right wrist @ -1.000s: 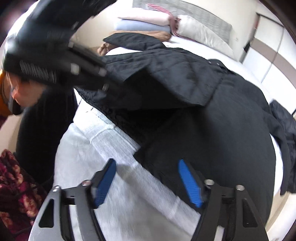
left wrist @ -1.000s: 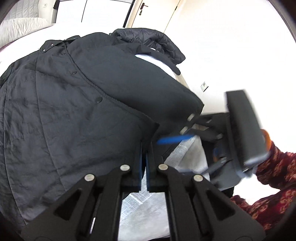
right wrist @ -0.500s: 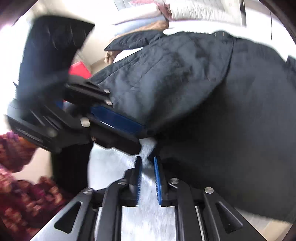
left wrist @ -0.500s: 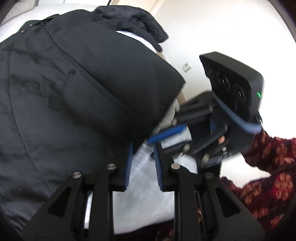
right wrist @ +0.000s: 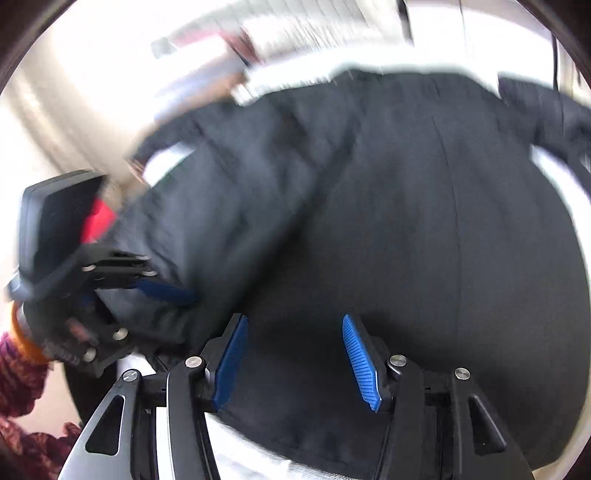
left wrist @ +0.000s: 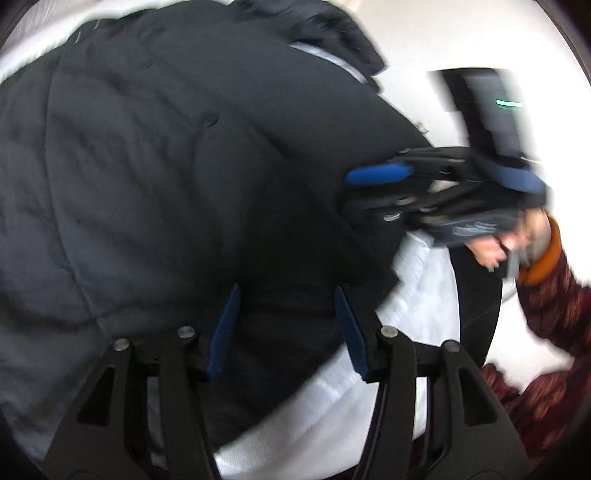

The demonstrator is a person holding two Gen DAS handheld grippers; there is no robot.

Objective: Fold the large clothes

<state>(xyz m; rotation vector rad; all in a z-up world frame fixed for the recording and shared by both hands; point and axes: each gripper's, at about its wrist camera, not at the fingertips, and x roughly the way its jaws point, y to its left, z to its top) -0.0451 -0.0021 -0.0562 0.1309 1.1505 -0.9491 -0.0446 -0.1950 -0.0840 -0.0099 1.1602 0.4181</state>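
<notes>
White bed (left wrist: 417, 314), black coat (left wrist: 155, 177) spread beneath both just-opened grippers, unheld

A white, finely textured bed cover (left wrist: 417, 314) spreads underneath, its surface showing in a bright strip at the near edge (right wrist: 255, 465). Beyond the bed a pale cream wall (left wrist: 461, 44) stands in strong, washed-out light. On it sits a small wall socket plate (left wrist: 422, 125), blurred. At the far end of the bed lies a stack of folded bedding in white, pale blue and pink (right wrist: 221, 70), too smeared by blur to count. Behind it runs a light grey ribbed headboard (right wrist: 314, 22). A small red object (right wrist: 99, 219) shows beside the bed; what it is cannot be told.
</notes>
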